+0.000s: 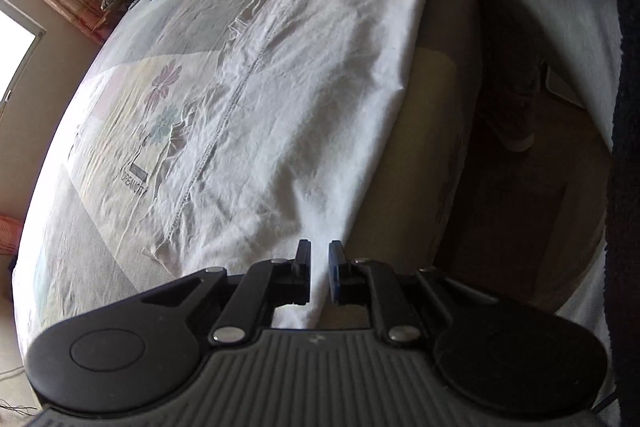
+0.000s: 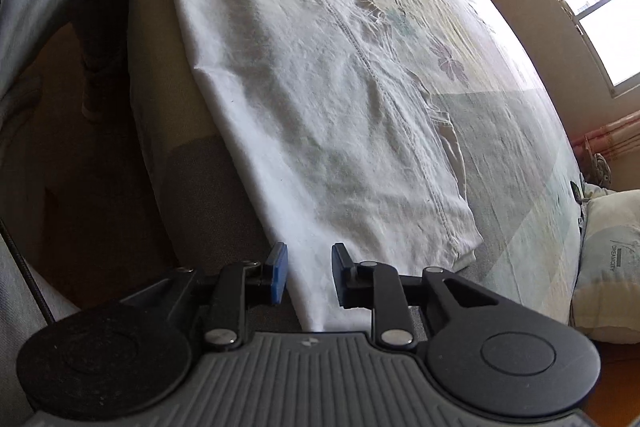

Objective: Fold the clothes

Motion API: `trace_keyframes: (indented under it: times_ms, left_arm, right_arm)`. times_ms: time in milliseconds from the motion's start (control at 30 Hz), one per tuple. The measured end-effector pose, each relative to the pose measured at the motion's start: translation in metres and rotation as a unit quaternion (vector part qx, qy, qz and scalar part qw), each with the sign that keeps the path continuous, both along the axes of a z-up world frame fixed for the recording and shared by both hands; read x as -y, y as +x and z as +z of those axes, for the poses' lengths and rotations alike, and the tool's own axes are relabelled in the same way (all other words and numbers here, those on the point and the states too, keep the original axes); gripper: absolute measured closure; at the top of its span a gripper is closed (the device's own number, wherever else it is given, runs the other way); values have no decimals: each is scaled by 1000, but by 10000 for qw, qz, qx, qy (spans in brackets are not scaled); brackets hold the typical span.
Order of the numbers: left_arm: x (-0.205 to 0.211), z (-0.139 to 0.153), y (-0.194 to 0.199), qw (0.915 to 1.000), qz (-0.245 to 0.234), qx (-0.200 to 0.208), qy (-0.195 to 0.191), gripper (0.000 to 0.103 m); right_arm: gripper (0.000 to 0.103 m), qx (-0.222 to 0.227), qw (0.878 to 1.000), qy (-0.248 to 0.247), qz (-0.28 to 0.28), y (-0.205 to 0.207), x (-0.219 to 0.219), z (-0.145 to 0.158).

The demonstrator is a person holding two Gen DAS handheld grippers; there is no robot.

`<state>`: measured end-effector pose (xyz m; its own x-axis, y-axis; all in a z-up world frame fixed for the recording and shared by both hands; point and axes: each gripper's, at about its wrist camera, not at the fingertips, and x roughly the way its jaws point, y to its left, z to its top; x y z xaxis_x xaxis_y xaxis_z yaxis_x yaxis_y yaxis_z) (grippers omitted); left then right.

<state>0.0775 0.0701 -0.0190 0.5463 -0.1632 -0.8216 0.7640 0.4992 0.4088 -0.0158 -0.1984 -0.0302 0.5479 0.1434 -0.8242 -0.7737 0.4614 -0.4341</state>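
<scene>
White garment (image 1: 304,99) lies flat on the bed (image 1: 100,211), doubled along the bed's near edge; the fold line is the long axis, running from one gripper to the other. A stitched seam (image 1: 224,131) runs roughly parallel to that fold, further in on the cloth.

Left gripper (image 1: 319,275): jaws released, a narrow gap showing, cloth visible between the pads but not pinched. Right gripper (image 2: 308,277): jaws apart, wider gap, cloth below and between them, no pad pressing on it. Each gripper sits over one end of the folded edge; each also shows small at the top of the other's view.

Step, as judged: a lengthwise fold has been laid down and both ends let go. Wrinkles remain across the middle.

Next move, as judged: re-grasp one short end with both grippers and carry it toward the other end, keeping the edges aligned so the doubled layers do not slide off the bed's edge.
</scene>
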Motion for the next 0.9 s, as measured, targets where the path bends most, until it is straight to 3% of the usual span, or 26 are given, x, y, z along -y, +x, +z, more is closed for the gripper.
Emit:
trace_keyframes:
  times_ms: [67, 100, 133, 233, 300, 400, 467, 533, 600, 667, 800, 900]
  left_arm:
    - [-9, 11, 23, 9968, 552, 26, -569, 62]
    - [-12, 13, 34, 9930, 833, -2, -838, 58]
    - [-15, 12, 47, 9875, 1115, -76, -1108, 58]
    - [-19, -8, 73, 9686, 1758, -501, -1686, 58]
    - [-14, -29, 73, 9636, 1920, -689, -1728, 58]
    - [-20, -50, 64, 9589, 2041, -871, -1769, 55]
    - [-32, -49, 52, 9534, 2190, -965, -1839, 47]
    - [-41, -41, 48, 9494, 2344, -937, -1870, 47]
    - [-49, -31, 53, 9463, 2453, -775, -1960, 45]
    - [-52, -21, 60, 9405, 2591, -591, -2117, 35]
    - [-48, -20, 82, 9218, 2919, -639, -2470, 31]
    - [-50, -41, 95, 9045, 3357, -927, -2463, 28]
  right_arm:
    - [68, -46, 9970, 674, -383, 2, 13, 17]
    - [63, -40, 9935, 973, -586, 8, 18, 23]
    - [57, -32, 9863, 1348, -949, 23, 26, 27]
    - [55, -256, 9622, 1936, -1899, 61, 35, 16]
    - [55, -496, 9457, 2167, -2371, 75, 42, -5]
    - [55, -657, 9340, 2187, -2747, 69, 51, -28]
    - [50, -704, 9293, 2063, -2980, 59, 59, -43]
    - [42, -683, 9256, 2115, -3063, 50, 70, -45]
    - [42, -606, 9224, 2197, -3118, 44, 76, -40]
    - [41, -378, 9181, 2331, -3184, 43, 77, -31]
    - [35, -193, 9040, 2688, -3319, 46, 69, -29]
    - [35, -341, 8947, 2684, -3553, 60, 68, -46]
